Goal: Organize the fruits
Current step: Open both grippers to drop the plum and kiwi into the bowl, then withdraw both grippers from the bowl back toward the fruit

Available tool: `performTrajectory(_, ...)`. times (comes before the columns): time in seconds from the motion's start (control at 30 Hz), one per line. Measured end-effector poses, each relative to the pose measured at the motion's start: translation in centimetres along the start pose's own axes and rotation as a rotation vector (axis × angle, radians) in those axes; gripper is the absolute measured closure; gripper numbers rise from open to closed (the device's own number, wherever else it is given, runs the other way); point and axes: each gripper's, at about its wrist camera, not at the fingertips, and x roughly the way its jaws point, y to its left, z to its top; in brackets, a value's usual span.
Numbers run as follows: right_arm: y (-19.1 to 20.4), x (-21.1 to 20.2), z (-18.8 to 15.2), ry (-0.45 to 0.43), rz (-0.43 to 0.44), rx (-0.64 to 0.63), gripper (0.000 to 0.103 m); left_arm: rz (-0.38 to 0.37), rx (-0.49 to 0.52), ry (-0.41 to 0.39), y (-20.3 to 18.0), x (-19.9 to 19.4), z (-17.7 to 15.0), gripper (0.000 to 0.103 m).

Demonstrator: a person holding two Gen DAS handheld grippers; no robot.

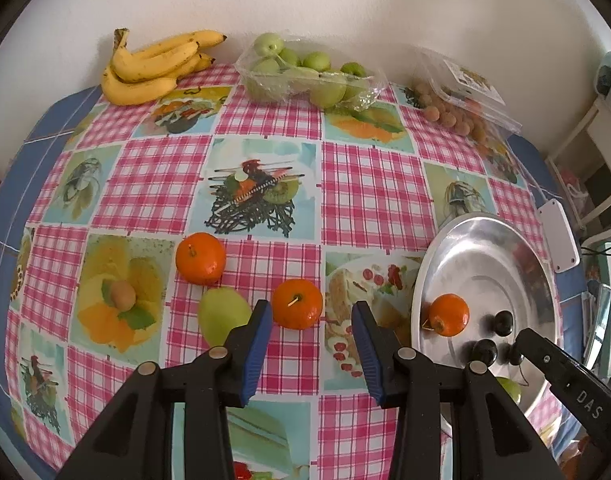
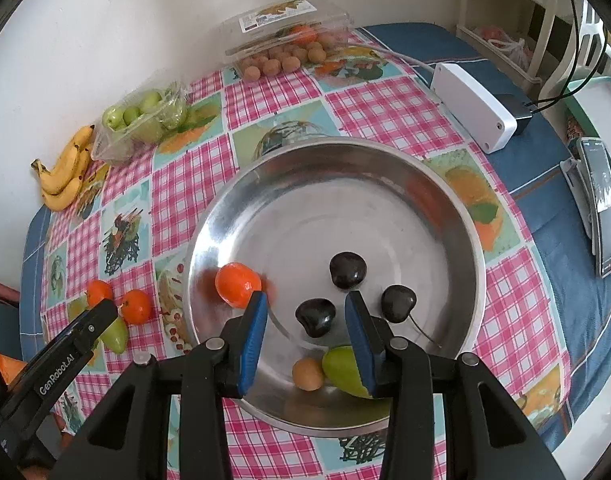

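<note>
A steel bowl (image 2: 461,216) holds a mandarin (image 2: 237,284), three dark cherries (image 2: 347,270), a small tan fruit (image 2: 307,374) and a green fruit (image 2: 341,366). My right gripper (image 2: 305,312) is open and empty just above the bowl's near side. On the tablecloth lie two mandarins (image 1: 297,304) (image 1: 200,258) and a green fruit (image 1: 221,314). My left gripper (image 1: 311,320) is open and empty, low over the cloth, with the nearer mandarin just ahead of its jaws. The bowl also shows in the left wrist view (image 1: 457,240).
Bananas (image 1: 153,66), a bag of green fruits (image 1: 305,72) and a clear box of small brown fruits (image 1: 457,108) stand along the wall. A white box (image 2: 471,106) and a phone on a stand (image 2: 603,204) lie right of the bowl.
</note>
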Motion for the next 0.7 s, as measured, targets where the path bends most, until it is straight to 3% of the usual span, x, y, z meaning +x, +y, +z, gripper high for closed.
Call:
performTrajectory(0.1,0.0,0.5,0.0,0.011,-0.008,-0.002,0.062,0.001,-0.005,0.014,0.0,0.4,-0.2,0.044)
performTrajectory(0.2,0.2,1.3,-0.1,0.033,-0.039,-0.011,0.05,-0.006,-0.023,0.035,0.2,0.9,-0.5,0.034)
performTrajectory(0.3,0.3,2.0,-0.2,0.054,-0.06,-0.023,0.048,0.006,-0.029,0.057,0.4,1.4,-0.6,0.029)
performTrajectory(0.43,0.3,2.4,-0.3,0.062,-0.1,-0.033,0.034,0.047,-0.019,0.057,0.4,1.5,-0.8,0.022)
performTrajectory(0.6,0.3,2.9,-0.3,0.069,-0.15,-0.05,0.028,0.082,-0.01,0.046,0.6,1.5,-0.8,0.004)
performTrajectory(0.7,0.3,3.2,-0.3,0.073,-0.163,-0.058,0.027,0.1,-0.009,0.042,0.7,1.6,-0.9,0.0)
